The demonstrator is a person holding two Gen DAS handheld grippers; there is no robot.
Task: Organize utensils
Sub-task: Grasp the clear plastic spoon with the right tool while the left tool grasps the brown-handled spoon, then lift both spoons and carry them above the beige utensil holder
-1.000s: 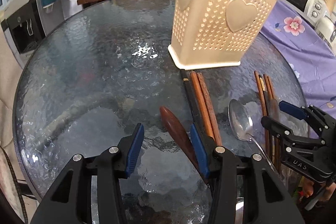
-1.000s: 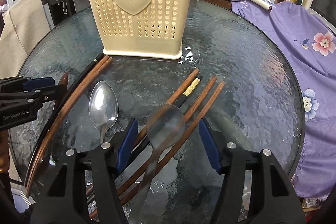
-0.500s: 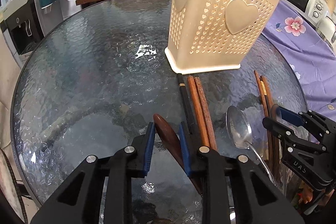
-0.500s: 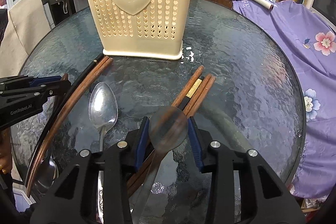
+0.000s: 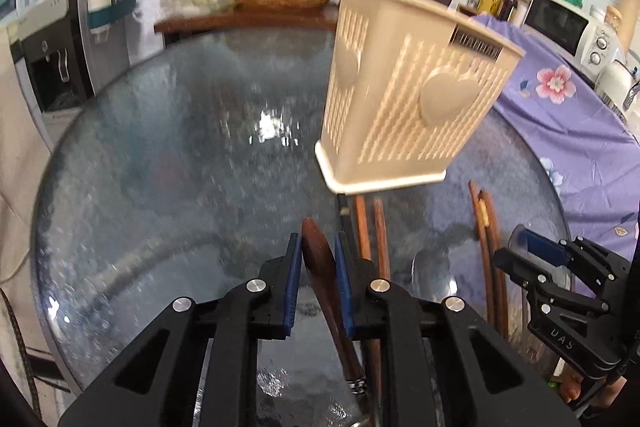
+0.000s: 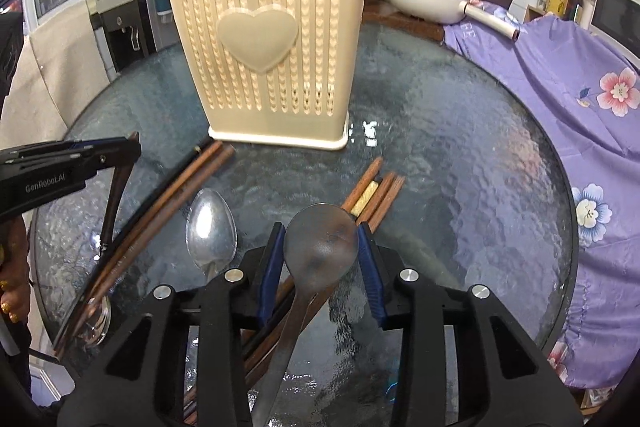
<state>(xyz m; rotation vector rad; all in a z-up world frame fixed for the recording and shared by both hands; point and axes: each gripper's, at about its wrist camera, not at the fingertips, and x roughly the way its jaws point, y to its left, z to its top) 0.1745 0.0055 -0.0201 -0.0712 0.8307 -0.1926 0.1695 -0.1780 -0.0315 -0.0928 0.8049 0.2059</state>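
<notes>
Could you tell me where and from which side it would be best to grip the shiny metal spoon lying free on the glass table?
Probably by its thin handle, just behind the bowl, coming straight down from above. The metal spoon lies flat on the table, and the chopsticks lie close beside it.

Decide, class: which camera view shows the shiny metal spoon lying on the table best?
The right wrist view: the metal spoon shows its whole bowl, sharp. In the left wrist view it is blurred, its handle hidden behind the left gripper.
</notes>
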